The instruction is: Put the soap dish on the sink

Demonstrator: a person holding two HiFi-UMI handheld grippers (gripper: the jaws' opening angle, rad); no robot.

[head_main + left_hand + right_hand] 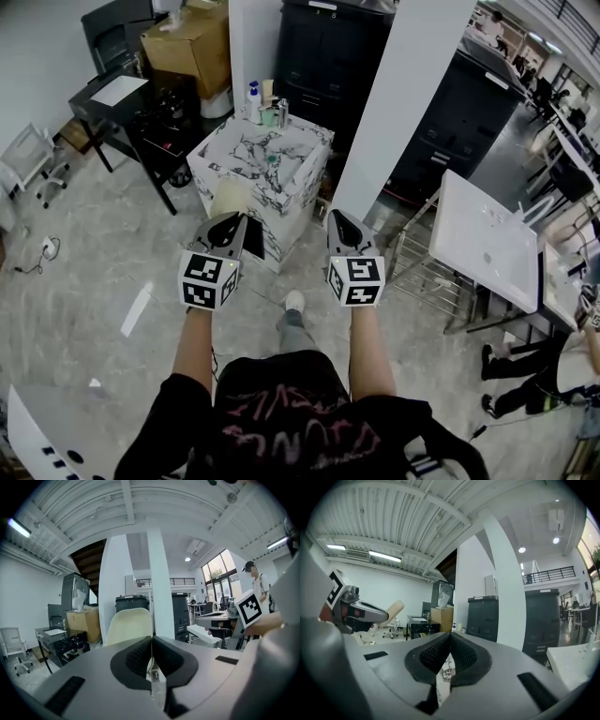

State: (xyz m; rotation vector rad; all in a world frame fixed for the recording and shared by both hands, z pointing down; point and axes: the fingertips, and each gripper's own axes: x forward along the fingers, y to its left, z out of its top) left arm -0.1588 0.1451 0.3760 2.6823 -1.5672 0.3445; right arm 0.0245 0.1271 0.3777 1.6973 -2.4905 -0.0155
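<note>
1. My left hand-held gripper (228, 217) has its jaws closed on the lower rim of the soap dish (230, 197). The dish stands up beyond the pads as a cream, round-topped shell, in the air in front of me and just short of the sink (246, 150).
2. My right hand-held gripper (336, 217) has its jaws together with nothing between them. Only a sliver of the marble pattern shows through the slit.
3. I judge the dish to be light, stiff and smooth, probably plastic or glazed. With so thin a rim in the pads it could swivel or slip, so I would keep the grip well onto the rim and tilt slowly.
4. If it is ceramic, a hard landing on the sink top could chip it. I would lay it down flat before letting go.
5. The face of the dish that shows in my left gripper view (129, 625) is bare, with no soap on it.
6. The sink is a marble-patterned unit with several bottles (254, 101) clustered at its far corner. I cannot tell what is in them.
7. The near part of the top looks free for the dish.
</note>
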